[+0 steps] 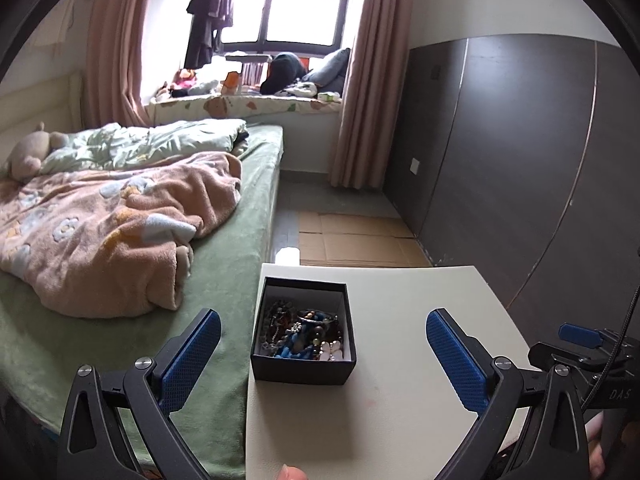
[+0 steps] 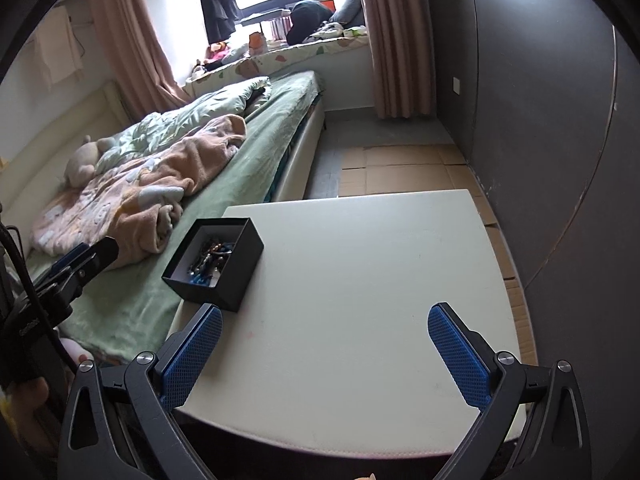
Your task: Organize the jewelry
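Observation:
A black open box (image 1: 304, 330) stands near the left edge of a white table (image 1: 400, 380). It holds a tangle of jewelry (image 1: 304, 334): bead strings, blue beads, a bangle, pale charms. My left gripper (image 1: 322, 356) is open and empty, its blue pads either side of the box, just short of it. In the right wrist view the box (image 2: 214, 262) sits at the table's (image 2: 360, 300) left edge with the jewelry (image 2: 210, 262) inside. My right gripper (image 2: 324, 354) is open and empty above the table, right of the box. The left gripper's tip (image 2: 86, 258) shows at far left.
A bed (image 1: 224, 264) with a green sheet and a pink blanket (image 1: 112, 232) adjoins the table's left side. Dark wardrobe panels (image 1: 520, 152) stand on the right. Flattened cardboard (image 1: 356, 244) lies on the floor beyond the table. The right gripper (image 1: 588, 340) shows at the right edge.

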`<state>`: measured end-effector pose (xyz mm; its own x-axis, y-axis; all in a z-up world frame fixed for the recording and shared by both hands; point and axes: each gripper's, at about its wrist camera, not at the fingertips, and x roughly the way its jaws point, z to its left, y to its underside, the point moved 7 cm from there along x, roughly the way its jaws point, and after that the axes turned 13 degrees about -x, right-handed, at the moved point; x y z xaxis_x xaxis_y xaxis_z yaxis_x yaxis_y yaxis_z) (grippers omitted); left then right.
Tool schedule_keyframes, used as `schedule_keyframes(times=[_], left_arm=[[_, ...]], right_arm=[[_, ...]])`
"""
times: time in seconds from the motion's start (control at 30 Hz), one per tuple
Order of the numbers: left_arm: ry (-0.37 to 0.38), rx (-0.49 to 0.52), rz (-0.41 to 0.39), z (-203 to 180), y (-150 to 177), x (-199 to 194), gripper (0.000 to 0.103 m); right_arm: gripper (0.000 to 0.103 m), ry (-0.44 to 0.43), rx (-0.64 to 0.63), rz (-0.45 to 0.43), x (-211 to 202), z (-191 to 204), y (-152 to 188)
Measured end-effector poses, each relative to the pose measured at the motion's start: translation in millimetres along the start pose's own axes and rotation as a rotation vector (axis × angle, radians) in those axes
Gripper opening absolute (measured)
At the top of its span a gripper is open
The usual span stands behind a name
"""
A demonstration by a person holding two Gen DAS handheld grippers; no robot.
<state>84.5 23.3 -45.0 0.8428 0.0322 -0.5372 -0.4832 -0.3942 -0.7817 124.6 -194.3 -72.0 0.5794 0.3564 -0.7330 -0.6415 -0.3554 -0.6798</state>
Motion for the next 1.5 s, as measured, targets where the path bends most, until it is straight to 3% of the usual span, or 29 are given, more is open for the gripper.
schedule_keyframes(times=[0.6,1.5], left_arm=[[-0.046,0.008,-0.077,2,-5,-20,0.103],[-0.047,0.024,-0.089,-5,-3,-25,0.103]], right_arm=[[0.103,0.007,0.015,-0.045,-11,-3,4],[0.103,0.014,0.018,-0.073,-17,0,2]])
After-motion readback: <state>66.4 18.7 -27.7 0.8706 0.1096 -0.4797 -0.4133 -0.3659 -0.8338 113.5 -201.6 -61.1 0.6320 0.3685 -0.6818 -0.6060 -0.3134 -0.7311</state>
